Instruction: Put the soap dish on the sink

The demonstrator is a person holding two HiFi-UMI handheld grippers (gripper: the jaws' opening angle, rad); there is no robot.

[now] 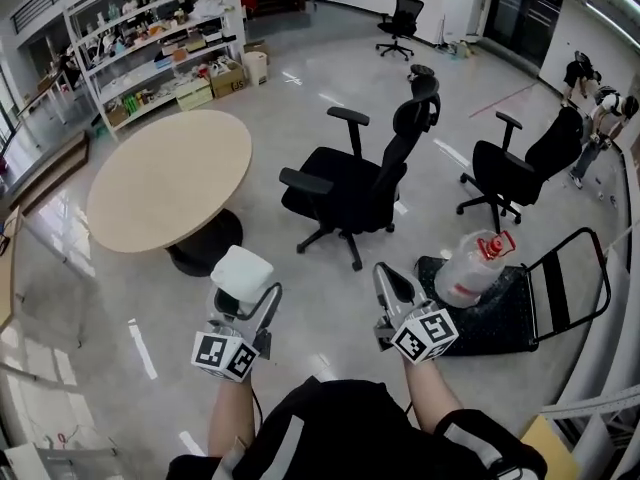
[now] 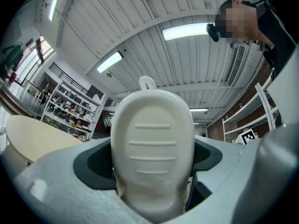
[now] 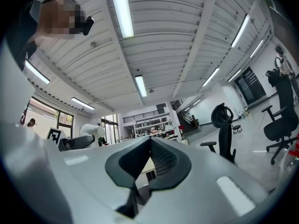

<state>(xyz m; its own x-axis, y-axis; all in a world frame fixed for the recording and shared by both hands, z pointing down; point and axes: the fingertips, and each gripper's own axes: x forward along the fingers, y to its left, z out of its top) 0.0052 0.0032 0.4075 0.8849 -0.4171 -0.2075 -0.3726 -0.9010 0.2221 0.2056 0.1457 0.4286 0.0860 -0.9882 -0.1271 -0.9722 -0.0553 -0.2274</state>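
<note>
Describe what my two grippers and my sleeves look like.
The left gripper and right gripper have light grey bodies with dark grey ribbed pads. Each carries a cube of black-and-white square markers. The person wears a black top with pale stripes.

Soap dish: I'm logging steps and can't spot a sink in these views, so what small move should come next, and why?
Probably turn and walk to look for the sink, with the left tool shut on the soap dish. The head view shows only a round table, office chairs and a cart, no sink. The right tool is shut and empty.
</note>
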